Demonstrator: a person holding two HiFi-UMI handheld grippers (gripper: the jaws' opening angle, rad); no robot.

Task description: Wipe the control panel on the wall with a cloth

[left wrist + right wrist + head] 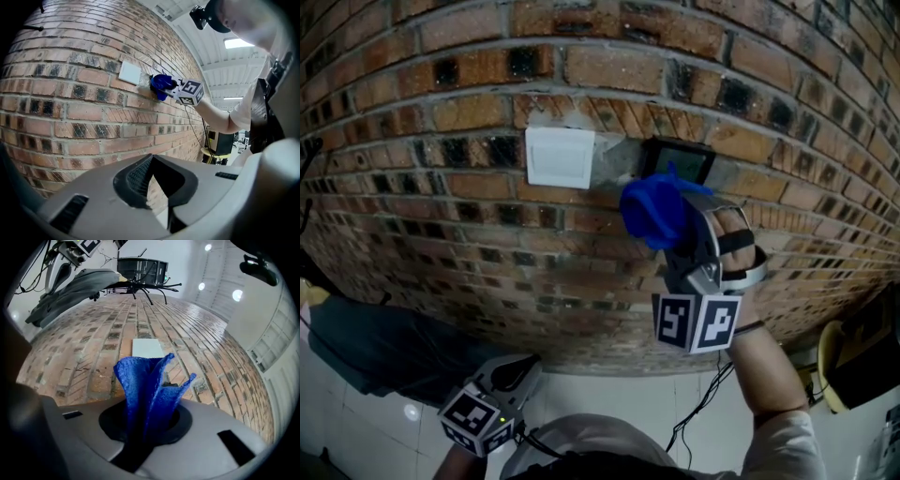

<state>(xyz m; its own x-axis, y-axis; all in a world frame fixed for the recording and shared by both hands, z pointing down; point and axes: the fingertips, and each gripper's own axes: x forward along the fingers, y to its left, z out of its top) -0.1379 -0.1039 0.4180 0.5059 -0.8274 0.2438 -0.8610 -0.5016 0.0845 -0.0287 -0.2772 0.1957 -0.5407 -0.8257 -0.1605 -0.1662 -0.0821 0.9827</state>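
On the brick wall (441,234) a dark control panel (682,161) is mounted just right of a white switch plate (560,157). My right gripper (680,230) is shut on a bunched blue cloth (656,208), which is held up at the panel's lower left corner. In the right gripper view the cloth (145,380) rises from the shut jaws (147,423) and hides most of the panel; the white plate (147,348) shows beyond it. My left gripper (511,375) hangs low near my body, away from the wall. Its jaws (157,187) stand slightly open with nothing between them.
A grey cloth bundle (384,342) lies on the floor at the foot of the wall, lower left. A yellow stool (830,366) stands at the right. A black cable (703,403) hangs from my right gripper toward the floor.
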